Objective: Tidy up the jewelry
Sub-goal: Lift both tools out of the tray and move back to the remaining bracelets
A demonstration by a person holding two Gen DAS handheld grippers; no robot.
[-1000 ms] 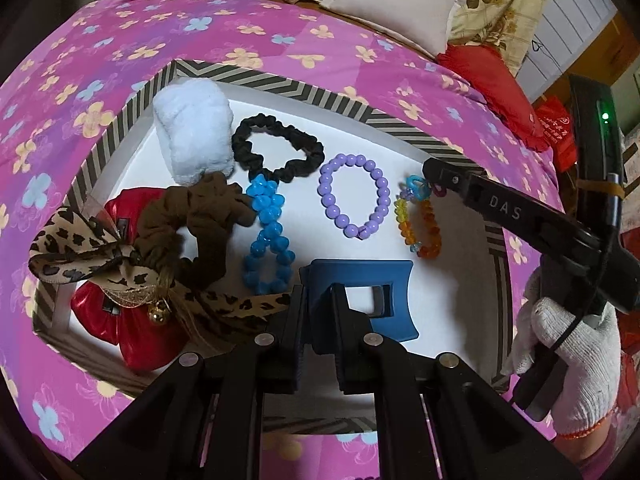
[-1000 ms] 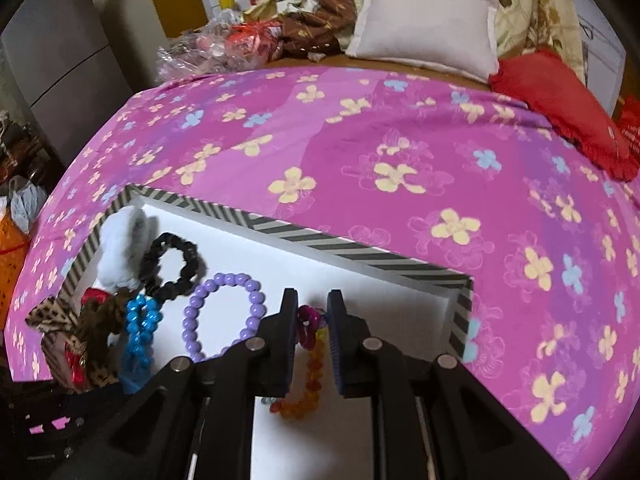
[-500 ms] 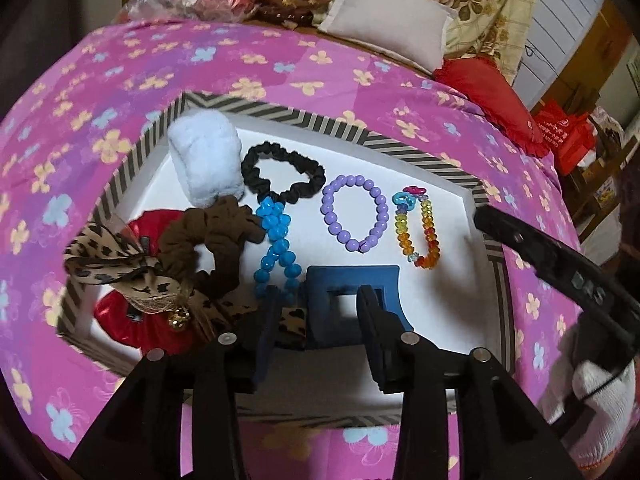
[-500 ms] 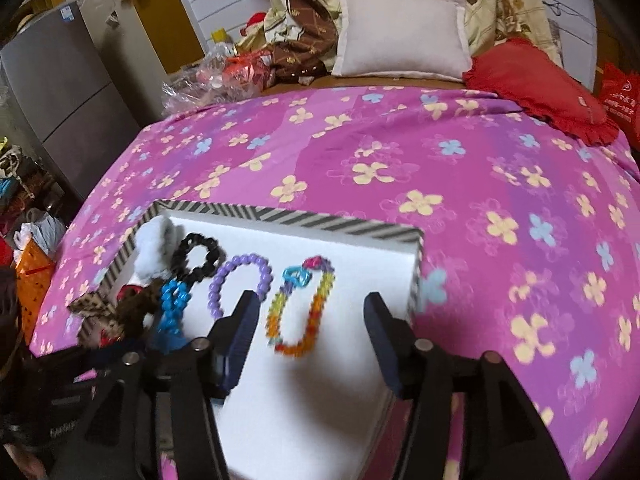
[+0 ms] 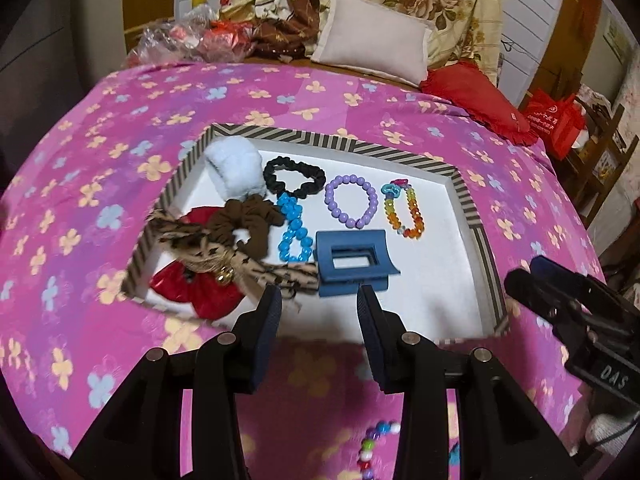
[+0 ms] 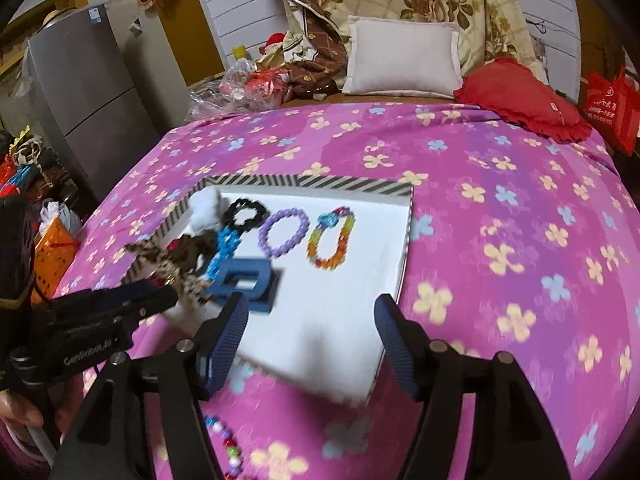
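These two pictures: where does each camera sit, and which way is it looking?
Left wrist: on the left tool, looking down along its fingers at the tray; the right tool shows at right.
Right wrist: on the right tool, facing the tray from its right corner; the left tool shows at left.
Shared: the blue hair claw and the purple bracelet.

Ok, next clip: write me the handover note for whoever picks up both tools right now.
Left tool: open, empty, jaws just opened, blue rectangular plastic hair claw lies free in front.
Right tool: open, empty, jaws just opened.
In the white striped-rim tray: rainbow bead bracelet, purple bead bracelet, blue bead string, black scrunchie, brown scrunchie, white fluffy scrunchie, leopard-print bow.
Left: multicoloured bead bracelet on the pink flowered bedspread, outside the tray.
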